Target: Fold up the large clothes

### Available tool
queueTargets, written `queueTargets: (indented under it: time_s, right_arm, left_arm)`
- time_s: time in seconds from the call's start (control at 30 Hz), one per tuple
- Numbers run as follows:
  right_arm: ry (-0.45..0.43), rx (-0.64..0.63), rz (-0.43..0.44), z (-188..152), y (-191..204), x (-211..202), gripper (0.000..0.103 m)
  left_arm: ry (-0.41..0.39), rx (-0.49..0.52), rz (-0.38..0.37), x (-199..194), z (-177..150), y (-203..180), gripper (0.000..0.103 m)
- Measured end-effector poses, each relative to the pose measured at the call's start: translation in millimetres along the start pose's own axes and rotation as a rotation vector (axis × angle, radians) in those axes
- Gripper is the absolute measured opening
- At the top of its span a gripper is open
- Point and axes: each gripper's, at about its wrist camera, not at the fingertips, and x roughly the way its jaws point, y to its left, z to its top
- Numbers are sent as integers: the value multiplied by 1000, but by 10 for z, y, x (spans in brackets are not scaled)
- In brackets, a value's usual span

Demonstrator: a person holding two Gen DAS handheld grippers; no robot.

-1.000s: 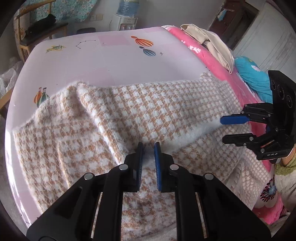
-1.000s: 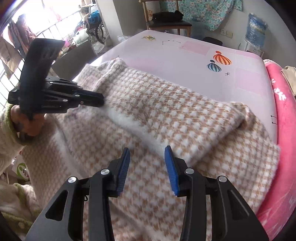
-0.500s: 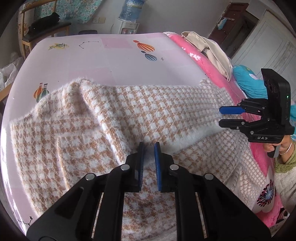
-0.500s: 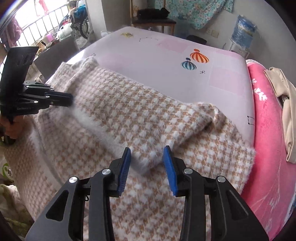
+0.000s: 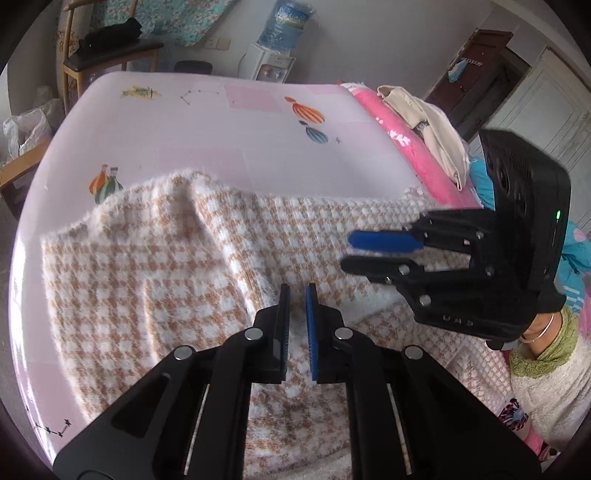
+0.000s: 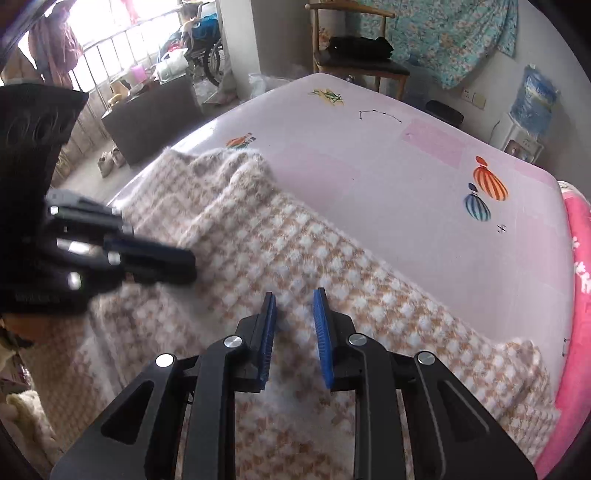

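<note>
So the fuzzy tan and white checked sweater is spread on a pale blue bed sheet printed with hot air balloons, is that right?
Not quite. The fuzzy tan and white checked sweater does lie on a sheet printed with hot air balloons, but the bed sheet is pale pink, not blue. Both wrist views show it; the right wrist view shows the widest bare stretch.

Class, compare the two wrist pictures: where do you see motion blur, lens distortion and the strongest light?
Right wrist view: the left gripper is smeared by motion blur and the window is blown out. Left wrist view: the right gripper is only slightly soft. Both views: fisheye curves the bed edges, with dark corners.
</note>
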Motion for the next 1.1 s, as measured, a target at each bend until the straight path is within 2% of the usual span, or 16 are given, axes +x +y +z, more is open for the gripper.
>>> queueTargets:
  time_s: [0.13, 0.23, 0.33, 0.43, 0.47, 0.53, 0.57, 0.6, 0.63, 0.67, 0.77, 0.9, 1.0, 1.1]
  right_arm:
    - [38, -39, -46, -380, -68, -145, 20]
    - [66, 37, -30, -617, -318, -252, 16]
    - [82, 79, -56, -798, -472, -386, 7]
    - [87, 139, -75, -875, -540, -569, 7]
    - [72, 149, -97, -865, -524, -651, 8]
    - [22, 168, -144, -837, -451, -861, 18]
    - [-13, 181, -133, -832, -394, -985, 23]
    - [-52, 193, -114, -846, -328, -1106, 35]
    - [-86, 200, -100, -875, -254, -1208, 43]
    - [-115, 201, -80, -923, -158, -1289, 45]
    - [-127, 199, -10, -1134, 157, -1324, 51]
    - [-69, 231, 77, -1491, 509, -1165, 55]
    - [-20, 254, 97, -1707, 675, -1031, 65]
    - [18, 270, 93, -1844, 770, -912, 65]
  left_arm:
    - [-12, -11, 0, 36, 209, 49, 10]
    - [61, -2, 93, 305, 198, 102, 9]
    - [43, -22, 73, 238, 116, 152, 9]
    - [54, -41, 70, 81, 58, 197, 9]
    - [54, -42, 93, -2, 41, 190, 9]
    - [43, -29, 159, -217, -12, 177, 16]
    - [26, -33, 152, -365, -62, 191, 18]
    - [6, -47, 147, -499, -104, 191, 23]
    - [-17, -61, 153, -661, -183, 212, 37]
    - [-46, -76, 169, -833, -295, 240, 45]
    - [-95, -142, 181, -1219, -685, 348, 47]
    - [-115, -215, 145, -1472, -1256, 392, 47]
    - [-112, -230, 99, -1504, -1604, 329, 47]
    - [-82, -221, 142, -1365, -1817, 264, 45]
